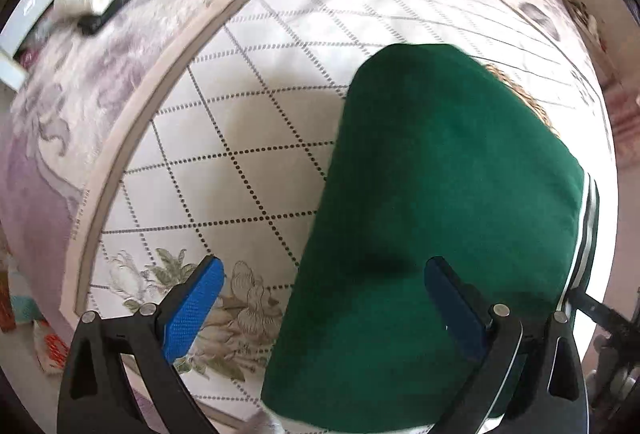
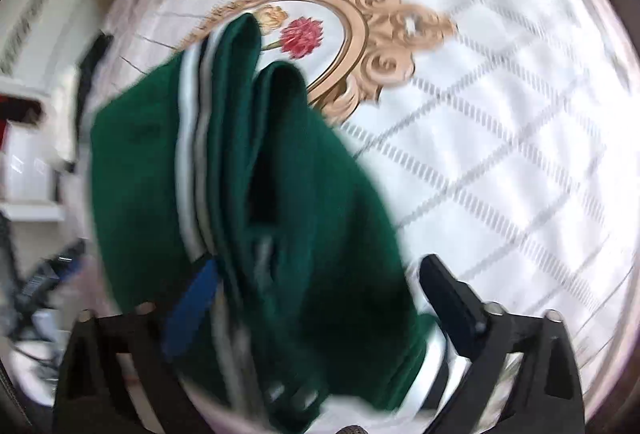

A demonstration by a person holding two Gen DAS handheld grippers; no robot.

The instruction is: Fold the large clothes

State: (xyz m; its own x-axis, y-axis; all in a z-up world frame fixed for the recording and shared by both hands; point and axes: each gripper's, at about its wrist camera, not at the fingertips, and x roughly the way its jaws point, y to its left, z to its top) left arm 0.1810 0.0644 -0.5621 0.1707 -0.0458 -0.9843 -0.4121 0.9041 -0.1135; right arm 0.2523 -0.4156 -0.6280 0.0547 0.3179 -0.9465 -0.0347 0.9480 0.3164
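Green knit fabric with white stripe trim makes up the garment [image 1: 440, 214], which lies folded into a compact bundle on the patterned bed cover [image 1: 248, 122]. In the right wrist view the garment [image 2: 248, 194] shows several stacked layers, with a striped edge running lengthwise and a loose fold standing up at the far end, beside the gold floral emblem [image 2: 360, 34].

Left gripper [image 1: 324, 310]: fingers spread wide and released, one blue pad over the bed cover, the other over the green fabric; nothing is gripped.

Right gripper [image 2: 316, 298]: fingers fully released, straddling the near end of the bundle; the pads appear clear of the cloth, though blur hides the contact line.

Procedure note: the fold appears nearly complete. Before regrasping, align the striped edges, take hold of all the layers together at the raised far fold, and press it flat. Avoid catching the bed cover beneath.
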